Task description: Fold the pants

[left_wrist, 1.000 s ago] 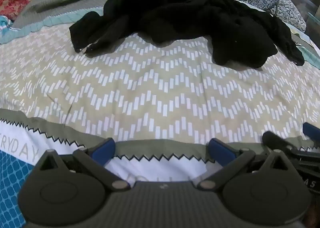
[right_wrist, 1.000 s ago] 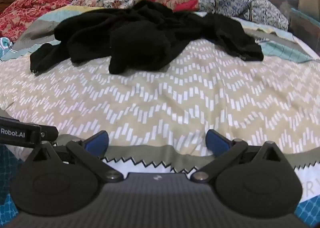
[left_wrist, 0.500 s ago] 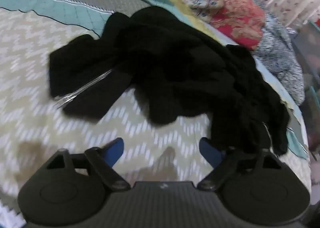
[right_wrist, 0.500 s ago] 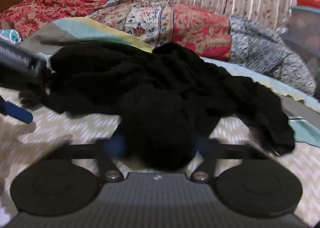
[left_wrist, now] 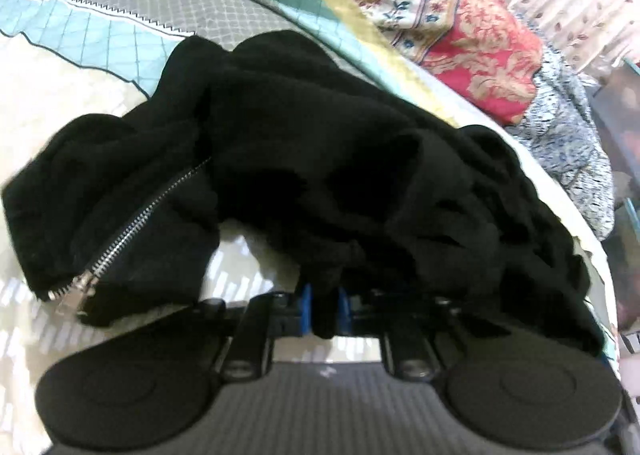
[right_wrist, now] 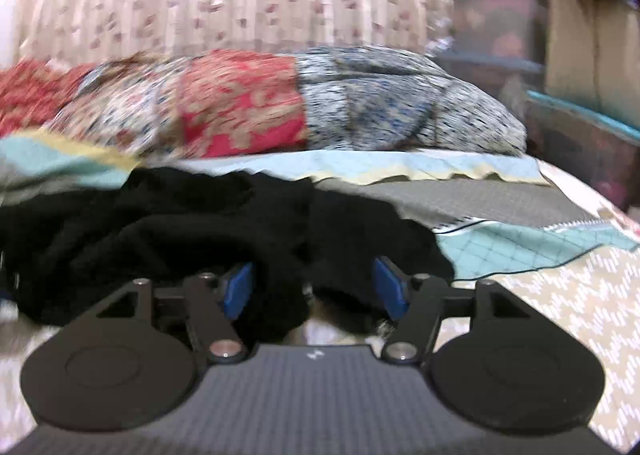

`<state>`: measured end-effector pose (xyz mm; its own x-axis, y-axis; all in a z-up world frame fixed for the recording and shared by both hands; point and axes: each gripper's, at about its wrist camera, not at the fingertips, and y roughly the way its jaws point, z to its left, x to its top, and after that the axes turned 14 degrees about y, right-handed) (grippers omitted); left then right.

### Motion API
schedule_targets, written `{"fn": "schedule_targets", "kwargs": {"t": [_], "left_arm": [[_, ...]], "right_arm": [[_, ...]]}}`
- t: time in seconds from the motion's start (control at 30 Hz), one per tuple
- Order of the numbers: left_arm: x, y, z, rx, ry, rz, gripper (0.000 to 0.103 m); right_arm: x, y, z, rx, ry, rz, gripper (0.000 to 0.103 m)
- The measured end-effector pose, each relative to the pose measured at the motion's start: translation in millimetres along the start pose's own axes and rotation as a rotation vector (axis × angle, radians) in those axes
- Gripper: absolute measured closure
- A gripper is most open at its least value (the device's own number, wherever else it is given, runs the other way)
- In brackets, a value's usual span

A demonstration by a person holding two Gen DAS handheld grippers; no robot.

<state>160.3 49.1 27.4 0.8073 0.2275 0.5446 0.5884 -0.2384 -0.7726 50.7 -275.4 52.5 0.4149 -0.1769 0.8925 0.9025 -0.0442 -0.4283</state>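
Left wrist view shows the left gripper (left_wrist: 324,307) with its jaws just closed, its blue pads (left_wrist: 306,309) clamped on a fold of the black pants (left_wrist: 304,159) at the heap's near edge. In the right wrist view, the right gripper (right_wrist: 316,287) has its jaws apart, having just been opening; black cloth sits between the pads (right_wrist: 236,287), but they do not seem to press on it.

The step in hand looks like taking hold of the heap so it can be lifted and spread, so folding itself has not begun. Next, the right gripper probably needs to close on an edge well apart from the left one's hold, ideally at the waistband or a cuff, so the two can pull the cloth flat. Which part is between the right jaws cannot be told.

The pants lie crumpled in the middle of the bed (left_wrist: 48,287), on the zigzag cover, near the patterned pillows (right_wrist: 240,107) at the far side. They are dark, thick and soft, bunched in deep folds, with a silver zip (left_wrist: 132,231) running open on the left part
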Motion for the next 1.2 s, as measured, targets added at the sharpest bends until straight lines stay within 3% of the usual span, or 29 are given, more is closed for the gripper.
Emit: {"fn": "schedule_targets", "kwargs": {"t": [0.07, 0.1, 0.13, 0.17, 0.27, 0.37, 0.47, 0.6, 0.67, 0.7, 0.77, 0.83, 0.9, 1.03, 1.07, 1.2], "left_arm": [[-2.7, -12.8, 2.1, -0.018, -0.005, 0.002, 0.091], [-0.5, -17.6, -0.1, -0.023, -0.007, 0.002, 0.091], [-3.1, -27.1, -0.4, -0.029, -0.004, -0.007, 0.091], [-5.4, -38.1, 0.6, -0.039, 0.001, -0.017, 0.091], [-11.0, -76.9, 11.0, -0.078, -0.006, -0.058, 0.091], [-11.6, -112.9, 29.4, -0.087, -0.039, -0.086, 0.092], [-19.1, -153.7, 55.9, -0.067, -0.063, -0.131, 0.092], [-21.2, -198.9, 95.7, 0.052, -0.072, -0.211, 0.091], [-21.9, -209.2, 105.1, 0.126, -0.076, -0.217, 0.088], [-25.0, -210.1, 110.7, 0.155, -0.078, -0.206, 0.086], [-30.3, -214.0, 113.9, 0.185, -0.080, -0.194, 0.077], [-46.1, -215.7, 116.6, 0.193, -0.065, -0.185, 0.057], [-78.7, -221.6, 120.4, 0.180, -0.084, -0.177, 0.054], [-127.2, -208.0, 118.0, -0.008, -0.151, -0.061, 0.051], [-136.1, -199.6, 112.2, -0.048, -0.165, -0.024, 0.047], [-158.6, -157.5, 91.2, -0.145, -0.257, 0.093, 0.034]], "right_arm": [[-3.8, 5.3, 18.0, 0.019, -0.070, -0.007, 0.036], [-1.5, 12.6, 29.2, 0.017, -0.103, -0.001, 0.044], [7.4, 23.3, 31.6, 0.023, -0.107, 0.008, 0.083], [12.6, 22.2, 34.1, 0.050, -0.100, 0.019, 0.098], [20.6, 6.8, 42.9, 0.128, -0.078, 0.019, 0.097], [24.6, -22.0, 51.8, 0.251, -0.016, 0.075, 0.097], [25.1, -57.1, 56.6, 0.458, 0.122, 0.213, 0.097], [-4.3, -94.7, 79.8, 0.719, 0.307, 0.433, 0.096], [-26.2, -99.1, 102.8, 0.809, 0.372, 0.566, 0.092], [-36.2, -99.8, 117.5, 0.823, 0.346, 0.607, 0.090], [-43.6, -101.3, 133.8, 0.772, 0.275, 0.620, 0.088], [-42.6, -101.3, 136.0, 0.756, 0.258, 0.631, 0.080], [-31.9, -102.4, 124.1, 0.721, 0.267, 0.593, 0.069], [-12.6, -96.3, 90.5, 0.589, 0.311, 0.485, 0.068], [-9.1, -86.4, 84.2, 0.540, 0.323, 0.459, 0.068], [8.3, -55.8, 45.2, 0.357, 0.394, 0.341, 0.067]]}}
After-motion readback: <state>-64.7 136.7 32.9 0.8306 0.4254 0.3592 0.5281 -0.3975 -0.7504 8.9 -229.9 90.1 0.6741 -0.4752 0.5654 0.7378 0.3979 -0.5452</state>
